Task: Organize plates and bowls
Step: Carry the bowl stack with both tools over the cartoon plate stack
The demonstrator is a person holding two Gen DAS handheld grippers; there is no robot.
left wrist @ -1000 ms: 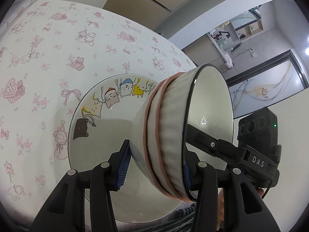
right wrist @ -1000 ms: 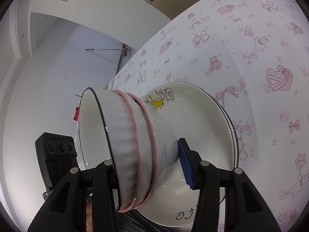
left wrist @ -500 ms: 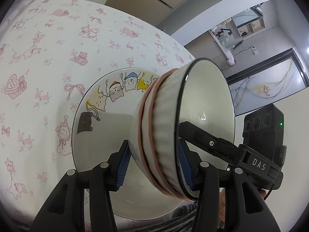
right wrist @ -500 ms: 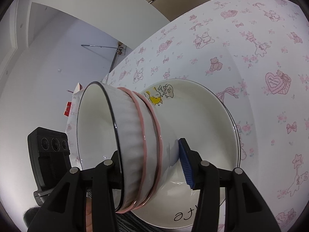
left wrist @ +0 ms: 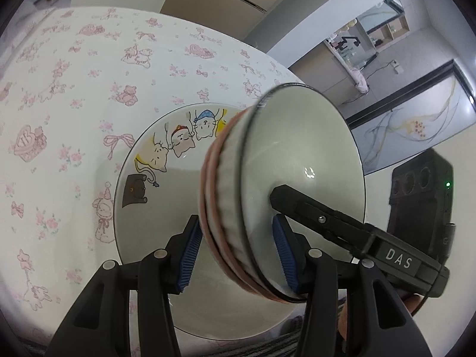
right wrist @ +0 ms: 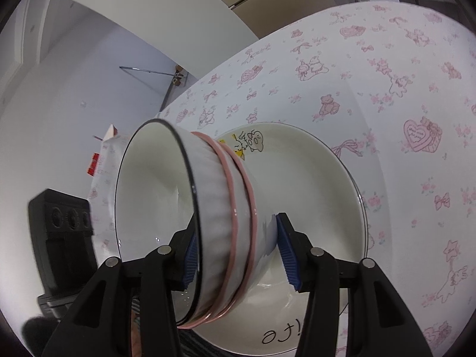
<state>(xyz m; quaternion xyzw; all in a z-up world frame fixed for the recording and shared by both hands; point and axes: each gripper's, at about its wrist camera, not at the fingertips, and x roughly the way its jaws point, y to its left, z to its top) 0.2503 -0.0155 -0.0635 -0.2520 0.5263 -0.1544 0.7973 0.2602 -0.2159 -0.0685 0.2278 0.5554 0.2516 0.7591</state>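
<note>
With both the left gripper [left wrist: 236, 251] and the right gripper [right wrist: 238, 251] half open astride the tipped stack of ribbed bowls [left wrist: 285, 190] above the cartoon plate [left wrist: 157, 184] on the tabletop [left wrist: 59, 89], loose pads could let it slide and chip.
</note>
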